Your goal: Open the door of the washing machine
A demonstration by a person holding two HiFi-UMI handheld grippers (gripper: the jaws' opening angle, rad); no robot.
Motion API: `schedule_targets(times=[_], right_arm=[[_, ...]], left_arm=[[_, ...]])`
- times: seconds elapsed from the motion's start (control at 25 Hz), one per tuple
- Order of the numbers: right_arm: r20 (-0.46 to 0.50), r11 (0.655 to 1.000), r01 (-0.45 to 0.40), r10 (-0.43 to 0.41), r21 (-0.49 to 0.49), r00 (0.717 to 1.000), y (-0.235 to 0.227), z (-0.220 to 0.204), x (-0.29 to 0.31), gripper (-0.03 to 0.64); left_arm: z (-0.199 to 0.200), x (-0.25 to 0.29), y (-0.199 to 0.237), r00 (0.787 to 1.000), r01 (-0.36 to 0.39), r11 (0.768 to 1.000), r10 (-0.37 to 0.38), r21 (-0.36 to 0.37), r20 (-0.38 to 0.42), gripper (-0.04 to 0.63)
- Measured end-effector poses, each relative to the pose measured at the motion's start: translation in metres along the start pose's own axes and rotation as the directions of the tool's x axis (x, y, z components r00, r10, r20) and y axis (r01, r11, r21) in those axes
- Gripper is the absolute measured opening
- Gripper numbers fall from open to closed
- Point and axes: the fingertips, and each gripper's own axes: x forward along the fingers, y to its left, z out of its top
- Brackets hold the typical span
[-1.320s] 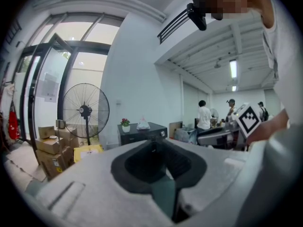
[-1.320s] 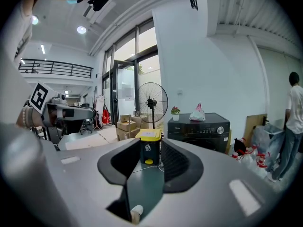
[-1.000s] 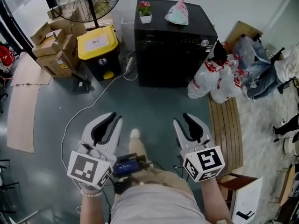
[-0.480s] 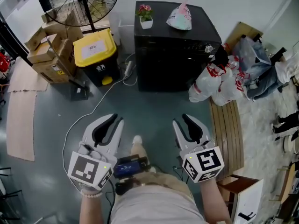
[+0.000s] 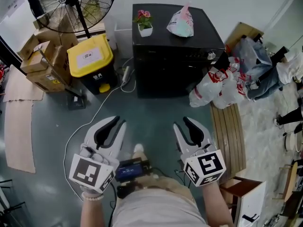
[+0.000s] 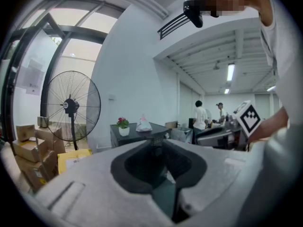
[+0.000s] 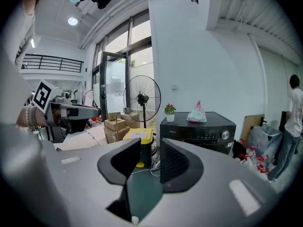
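Note:
The black washing machine point(image 5: 175, 56) stands against the far wall, its front door shut, with a small potted plant point(image 5: 144, 22) and a pale bag point(image 5: 180, 22) on its top. It also shows in the right gripper view point(image 7: 196, 131) and the left gripper view point(image 6: 137, 134). My left gripper point(image 5: 115, 122) and right gripper point(image 5: 183, 123) are held side by side over the grey floor, pointing at the machine and well short of it. The left gripper point(image 6: 157, 143) has its jaws a narrow gap apart. The right gripper point(image 7: 150, 148) shows a wider gap. Neither holds anything.
A yellow-lidded bin point(image 5: 90, 56) stands left of the machine, with cardboard boxes point(image 5: 40, 63) and a standing fan point(image 5: 71, 4) beyond. White plastic bags point(image 5: 215, 86) lean at the machine's right corner beside a slatted wooden bench point(image 5: 227, 131). A white cable point(image 5: 90, 117) trails across the floor.
Both grippers have been carried forward toward the washing machine, which now sits slightly nearer and further left in the head view. The jaws look the same.

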Motion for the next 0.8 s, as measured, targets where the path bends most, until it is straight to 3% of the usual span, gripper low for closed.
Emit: schedule_targets(times=[0.8], right_arm=[[-0.030, 0.996, 0.085, -0.084, 0.027, 0.996, -0.032, 0.021, 0.092, 0.120]], left_arm=[[0.002, 0.075, 0.084, 0.995, 0.092, 0.996, -0.092, -0.002, -0.031, 0.064]])
